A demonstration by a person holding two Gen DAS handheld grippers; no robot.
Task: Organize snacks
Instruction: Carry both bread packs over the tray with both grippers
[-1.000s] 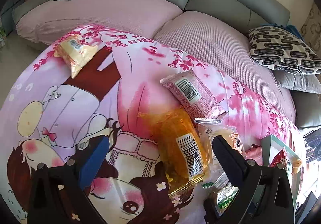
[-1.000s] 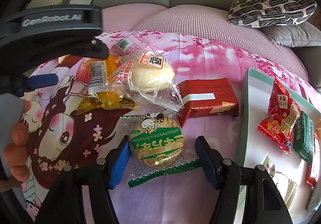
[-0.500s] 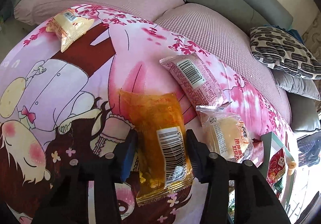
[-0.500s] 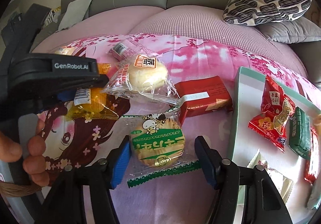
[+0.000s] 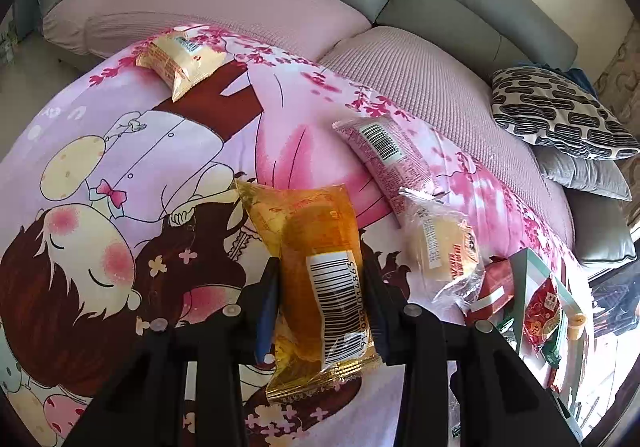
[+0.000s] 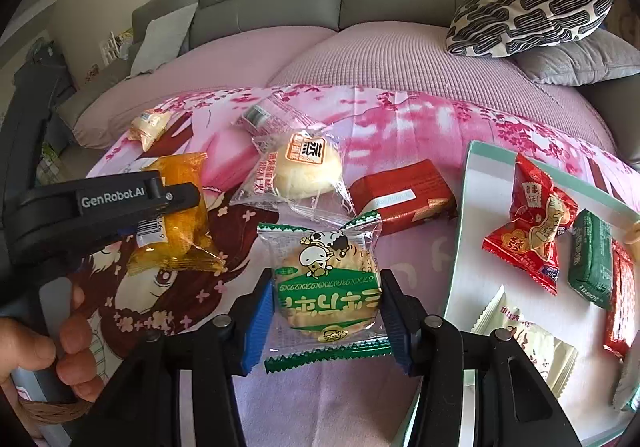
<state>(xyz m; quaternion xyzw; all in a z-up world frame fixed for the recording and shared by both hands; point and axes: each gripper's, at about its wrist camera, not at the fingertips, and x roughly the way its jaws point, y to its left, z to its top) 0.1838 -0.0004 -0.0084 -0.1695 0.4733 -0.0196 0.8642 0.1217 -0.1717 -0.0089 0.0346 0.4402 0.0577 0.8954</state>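
On the pink cartoon cloth (image 5: pixel 120 151), my left gripper (image 5: pixel 322 301) is shut on an orange snack packet (image 5: pixel 316 247), barcode side up. From the right wrist view that orange packet (image 6: pixel 180 215) hangs slightly off the cloth. My right gripper (image 6: pixel 326 321) has its jaws closing on a green-and-clear cracker packet (image 6: pixel 326 287), and the blue pads touch both of its sides. To the right lies a white tray (image 6: pixel 464 247) with a teal rim. It holds a red packet (image 6: pixel 532 231), a green packet (image 6: pixel 592 263) and other snacks.
Loose on the cloth are a bun in clear wrap (image 6: pixel 304 171), a red box (image 6: pixel 400 195), a pink packet (image 5: pixel 384 151) and a small yellow packet (image 5: pixel 180 59). A grey sofa with a patterned cushion (image 6: pixel 528 15) lies behind. A person's hand (image 6: pixel 48 359) holds the left gripper.
My left gripper went from wide open to shut on the orange packet and shifted with it. The right jaws narrowed onto the green cracker packet and rose a little.
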